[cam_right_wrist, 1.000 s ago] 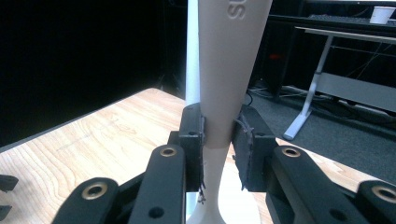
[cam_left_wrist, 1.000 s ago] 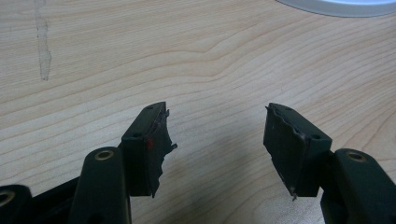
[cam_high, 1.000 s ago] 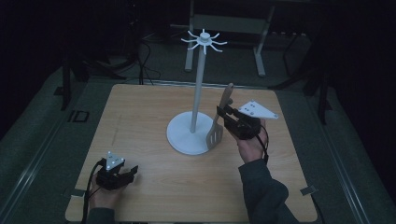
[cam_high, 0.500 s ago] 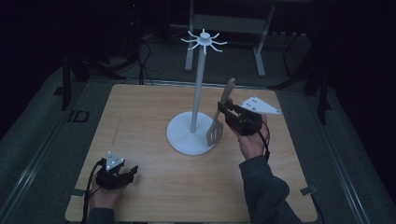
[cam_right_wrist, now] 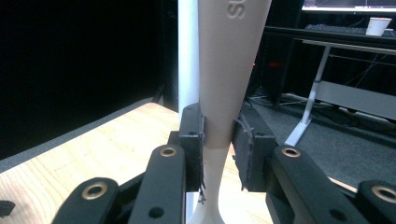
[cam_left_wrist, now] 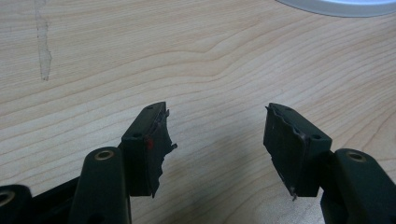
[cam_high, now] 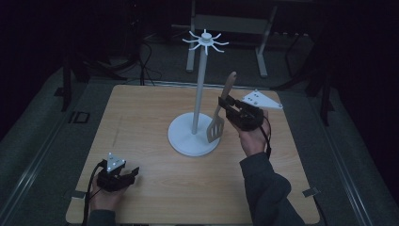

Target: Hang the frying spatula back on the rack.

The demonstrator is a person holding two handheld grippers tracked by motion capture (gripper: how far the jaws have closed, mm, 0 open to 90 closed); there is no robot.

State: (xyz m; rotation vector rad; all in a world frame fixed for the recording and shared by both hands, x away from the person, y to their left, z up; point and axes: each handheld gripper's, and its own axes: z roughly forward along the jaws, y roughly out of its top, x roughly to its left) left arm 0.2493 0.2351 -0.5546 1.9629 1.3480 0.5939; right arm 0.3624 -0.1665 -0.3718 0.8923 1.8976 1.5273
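Note:
A white hanging stand (cam_high: 197,94) with a round base (cam_high: 188,140) and hooked arms at its top (cam_high: 205,39) rises from the middle of the wooden table (cam_high: 141,122). My right gripper (cam_high: 225,104) is shut on a beige slotted spatula (cam_high: 222,110), held upright just right of the pole with its blade (cam_high: 215,131) hanging above the base. The right gripper view has the spatula handle (cam_right_wrist: 229,60) clamped between the jaws, the pole (cam_right_wrist: 187,51) close behind. My left gripper (cam_high: 132,173) rests open near the table's front left corner; its fingers (cam_left_wrist: 149,135) hold nothing.
The stand's base edge (cam_left_wrist: 341,5) lies ahead of the left gripper. Behind the table stand a white desk frame (cam_high: 261,37) and cables on the dark floor. A desk leg (cam_right_wrist: 308,100) and a cup (cam_right_wrist: 379,24) are in the background of the right gripper view.
My right gripper has lifted the spatula a little and shifted it slightly right, away from the pole. The left gripper has stayed put.

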